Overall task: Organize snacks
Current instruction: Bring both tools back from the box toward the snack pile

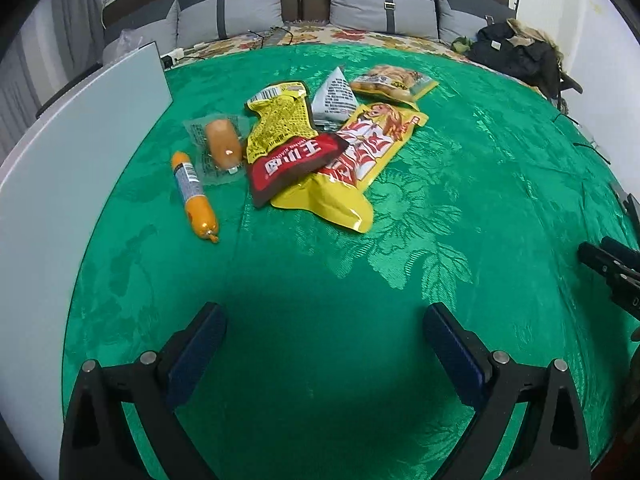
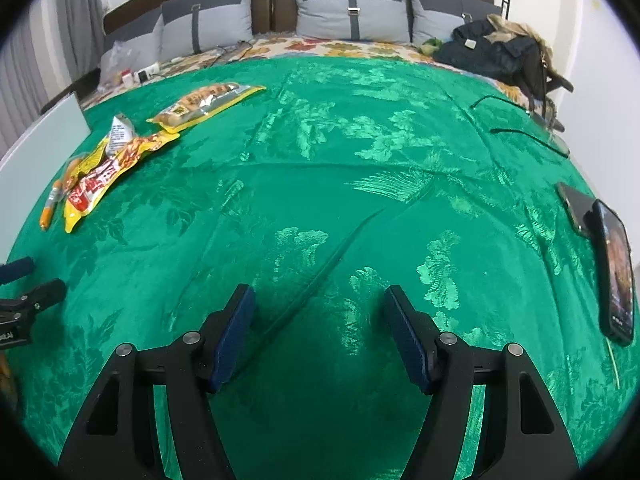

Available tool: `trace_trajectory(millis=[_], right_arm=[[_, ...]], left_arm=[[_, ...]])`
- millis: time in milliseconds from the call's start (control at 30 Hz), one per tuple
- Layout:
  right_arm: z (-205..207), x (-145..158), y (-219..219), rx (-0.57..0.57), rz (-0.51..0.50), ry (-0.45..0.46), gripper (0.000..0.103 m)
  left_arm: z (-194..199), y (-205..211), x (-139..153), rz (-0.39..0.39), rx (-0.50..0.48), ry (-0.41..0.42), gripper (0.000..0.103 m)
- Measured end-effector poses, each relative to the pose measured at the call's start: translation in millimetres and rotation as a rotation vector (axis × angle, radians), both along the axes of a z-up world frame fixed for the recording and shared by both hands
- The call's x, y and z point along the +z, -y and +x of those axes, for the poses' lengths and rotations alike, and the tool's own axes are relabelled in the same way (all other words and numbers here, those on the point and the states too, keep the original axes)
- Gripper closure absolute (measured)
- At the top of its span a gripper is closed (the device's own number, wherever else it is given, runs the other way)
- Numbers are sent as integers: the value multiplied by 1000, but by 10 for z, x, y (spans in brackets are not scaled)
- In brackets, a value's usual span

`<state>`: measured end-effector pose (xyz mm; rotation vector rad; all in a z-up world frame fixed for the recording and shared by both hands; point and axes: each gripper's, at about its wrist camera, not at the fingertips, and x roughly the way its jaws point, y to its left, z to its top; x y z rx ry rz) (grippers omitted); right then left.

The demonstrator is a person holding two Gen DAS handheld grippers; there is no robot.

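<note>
On the bed's green cover the snacks lie in a loose pile: yellow and red packs overlapping, a sausage just beside them. White panel stands at the cover's left edge; grey pillows and a dark jacket lie beyond. Two phones sit far right. Left tool spread wide, empty, over bare cover. Right tool part open, empty. Both are angled down.

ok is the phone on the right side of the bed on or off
On. The phone lying on the green cover shows a lit, coloured image on its screen.
</note>
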<state>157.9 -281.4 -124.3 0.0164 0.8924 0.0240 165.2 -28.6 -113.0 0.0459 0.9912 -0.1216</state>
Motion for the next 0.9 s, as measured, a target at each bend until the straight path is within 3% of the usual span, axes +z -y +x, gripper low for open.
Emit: trace_trajectory(millis=[433,900], right_arm=[[35,-26,9,3,-6,-13,20],[35,-35,3,9,-6,-16,16]], left_arm=[[-34,-3,-27,2,12,36,0],[-30,-4,-31,2,11,37,0]])
